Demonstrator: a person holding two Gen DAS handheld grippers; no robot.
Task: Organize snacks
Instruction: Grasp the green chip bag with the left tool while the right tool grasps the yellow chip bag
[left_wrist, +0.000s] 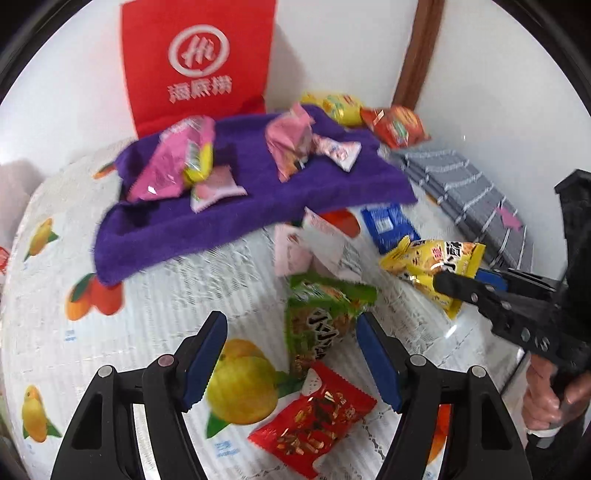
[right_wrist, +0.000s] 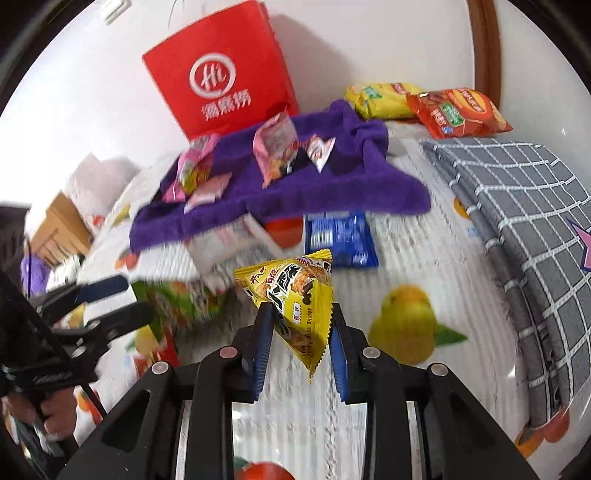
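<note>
Right gripper (right_wrist: 301, 332) clamping a yellow snack packet (right_wrist: 295, 306) above the fruit-print tablecloth (right_wrist: 406, 258); left gripper (left_wrist: 291, 354) gaping over a green snack packet (left_wrist: 317, 321). Red bag (left_wrist: 199, 59) reading "Hi".

Between the right claw (right_wrist: 301, 339) and its ridged blue rubbery pads sits a yellow snack packet (right_wrist: 295, 306) of glossy, crinkled plastic film. The claw bodies look like matt black plastic with small shiny metal pins. Just ahead of the left claw (left_wrist: 291, 354) lie a red packet (left_wrist: 314, 417) and a green packet (left_wrist: 321, 317), both shiny foil-like film. Beneath them the counter (left_wrist: 147, 332) wears a smooth, faintly glossy fruit-print covering. Farther beyond the claws, a purple towel (left_wrist: 229, 221) looks soft, fuzzy and matt; a grey checked cloth (right_wrist: 524, 206) to the right appears woven; a red bag (right_wrist: 221, 70) behind looks like matt paper.
</note>
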